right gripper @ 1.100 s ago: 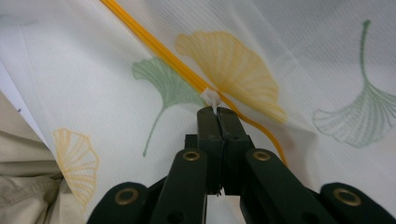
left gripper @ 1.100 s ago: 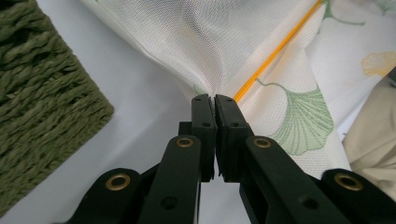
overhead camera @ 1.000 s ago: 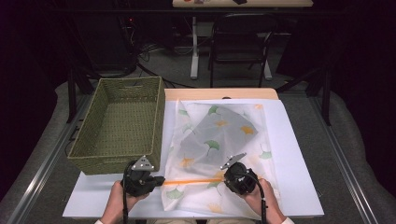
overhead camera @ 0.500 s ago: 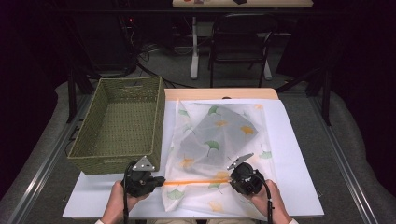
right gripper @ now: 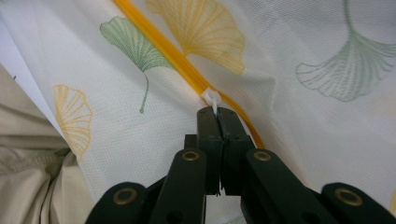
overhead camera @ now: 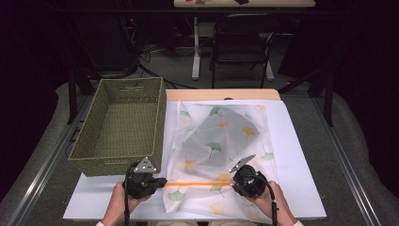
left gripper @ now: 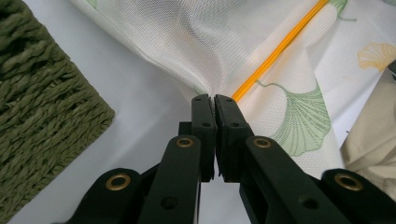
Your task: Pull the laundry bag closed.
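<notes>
While fingers pinch the zipper pull, mesh bag part hidden

From the high view we are seeing the tabletop glowing evenly under light from above, while the room behind it is sinking into near-black, and the picture itself is looking soft and slightly grainy, with only faint shadows beside the woven basket. In the left gripper view we are finding the mesh bag crisp just ahead of the jaws, while the basket weave at the left edge and the tool's near arms are blurring. In the right gripper view we are getting bright, flat light without glare, the orange zipper sharp and the beige cloth in the lower left corner going soft.
</notes>
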`<control>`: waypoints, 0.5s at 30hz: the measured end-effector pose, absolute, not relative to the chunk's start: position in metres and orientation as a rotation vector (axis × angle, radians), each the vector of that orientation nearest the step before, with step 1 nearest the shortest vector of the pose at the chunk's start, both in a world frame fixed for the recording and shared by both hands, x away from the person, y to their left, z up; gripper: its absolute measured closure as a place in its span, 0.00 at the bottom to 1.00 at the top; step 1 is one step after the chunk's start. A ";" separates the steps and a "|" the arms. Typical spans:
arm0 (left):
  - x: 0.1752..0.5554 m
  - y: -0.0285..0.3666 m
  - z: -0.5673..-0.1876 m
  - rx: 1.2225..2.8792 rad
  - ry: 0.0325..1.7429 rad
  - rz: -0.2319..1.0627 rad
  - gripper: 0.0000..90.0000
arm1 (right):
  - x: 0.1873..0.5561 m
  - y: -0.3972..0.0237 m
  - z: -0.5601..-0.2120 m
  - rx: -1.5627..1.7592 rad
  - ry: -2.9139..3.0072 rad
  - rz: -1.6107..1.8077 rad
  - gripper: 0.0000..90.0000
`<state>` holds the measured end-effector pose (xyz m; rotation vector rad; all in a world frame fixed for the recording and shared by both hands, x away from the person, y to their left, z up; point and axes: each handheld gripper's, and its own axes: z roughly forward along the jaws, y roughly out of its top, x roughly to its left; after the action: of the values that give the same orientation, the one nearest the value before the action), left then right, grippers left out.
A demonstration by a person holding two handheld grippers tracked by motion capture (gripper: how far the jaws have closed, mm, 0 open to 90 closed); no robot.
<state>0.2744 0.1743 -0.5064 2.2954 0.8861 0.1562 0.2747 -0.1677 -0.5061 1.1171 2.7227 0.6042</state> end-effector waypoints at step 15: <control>0.272 0.172 -0.505 2.299 0.864 0.154 0.97 | 0.291 -0.155 -0.511 1.090 2.798 0.570 0.93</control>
<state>0.2723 0.1718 -0.5048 2.2986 0.8644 0.1535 0.2907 -0.1550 -0.5111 1.0896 2.7982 0.5705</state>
